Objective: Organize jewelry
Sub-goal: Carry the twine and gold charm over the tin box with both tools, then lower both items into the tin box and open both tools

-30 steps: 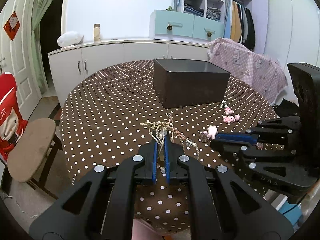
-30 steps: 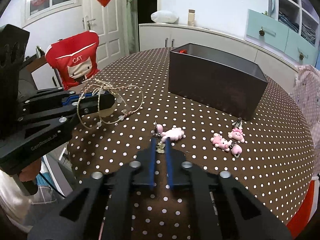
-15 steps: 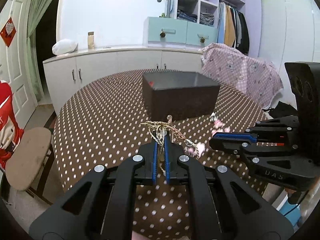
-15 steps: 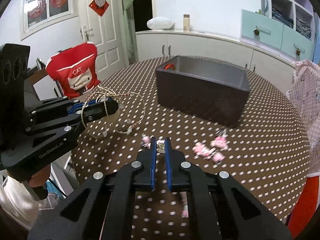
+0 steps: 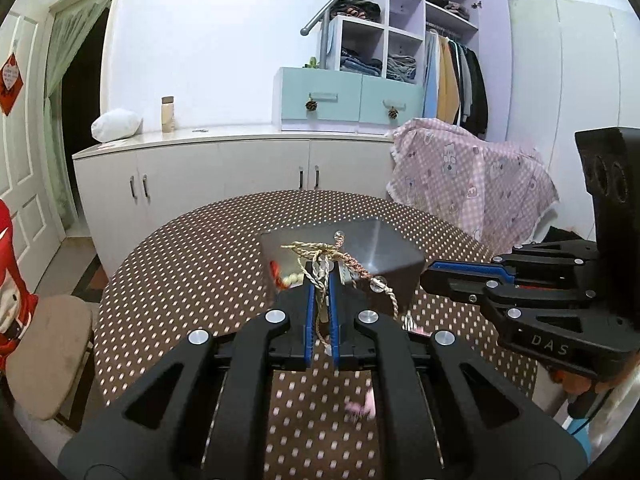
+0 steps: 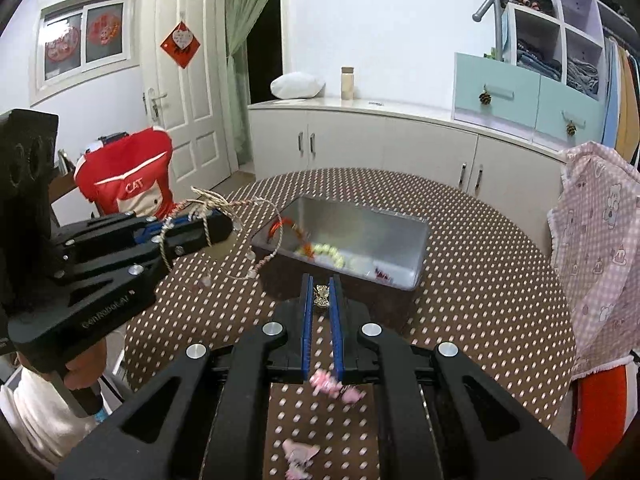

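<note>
My left gripper point(image 5: 321, 276) is shut on a braided cord bracelet point(image 5: 316, 250) with clear beads, held in the air just before the dark open box point(image 5: 384, 256). The bracelet also shows in the right wrist view point(image 6: 224, 216), hanging from the left gripper point(image 6: 224, 226) at the box's left end. My right gripper point(image 6: 321, 286) is shut on a small metal charm point(image 6: 322, 294), held above the table close to the box's near wall point(image 6: 352, 292). Inside the box lie a yellow-green bead string point(image 6: 330, 254) and red pieces.
The round table point(image 6: 480, 280) has a brown polka-dot cloth. Pink charms point(image 6: 328, 382) lie on it below my right gripper, more nearer point(image 6: 298, 454). A red-covered chair point(image 6: 128, 184) stands left, a pink-checked covered chair point(image 6: 600, 240) right. White cabinets stand behind.
Both grippers have risen off the table and moved toward the box, each carrying its piece. The box now looks nearer and its inside is visible.
</note>
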Tool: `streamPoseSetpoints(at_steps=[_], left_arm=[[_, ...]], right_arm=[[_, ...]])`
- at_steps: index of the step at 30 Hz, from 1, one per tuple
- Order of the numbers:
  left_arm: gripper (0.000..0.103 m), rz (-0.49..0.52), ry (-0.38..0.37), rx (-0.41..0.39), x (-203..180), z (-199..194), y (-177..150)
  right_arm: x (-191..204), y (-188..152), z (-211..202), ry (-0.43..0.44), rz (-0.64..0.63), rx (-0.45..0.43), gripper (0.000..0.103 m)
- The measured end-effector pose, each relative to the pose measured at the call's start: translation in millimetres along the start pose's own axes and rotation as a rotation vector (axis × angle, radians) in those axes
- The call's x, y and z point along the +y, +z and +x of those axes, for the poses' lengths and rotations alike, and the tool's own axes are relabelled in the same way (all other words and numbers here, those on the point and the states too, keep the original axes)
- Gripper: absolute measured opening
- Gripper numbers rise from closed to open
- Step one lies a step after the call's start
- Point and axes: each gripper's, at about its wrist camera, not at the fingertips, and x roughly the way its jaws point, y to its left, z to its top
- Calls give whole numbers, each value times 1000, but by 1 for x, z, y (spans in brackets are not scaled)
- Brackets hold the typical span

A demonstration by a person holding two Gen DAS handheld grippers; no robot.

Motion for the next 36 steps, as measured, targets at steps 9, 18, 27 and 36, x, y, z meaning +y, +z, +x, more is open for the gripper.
streamPoseSetpoints(at_steps=[9,18,27,36], left_arm=[[7,-25,-8,10,-1,29,21],[7,-24,-3,71,2,50,24],[66,-16,6,73,6,54,22],[66,2,41,78,6,53,21]], right_arm=[[-21,23,14,6,25,-4,7],[-38,31,29,35,51,27,7],[-53,34,24,-10,77,13,63],[-57,30,22,-18,96,22,63]])
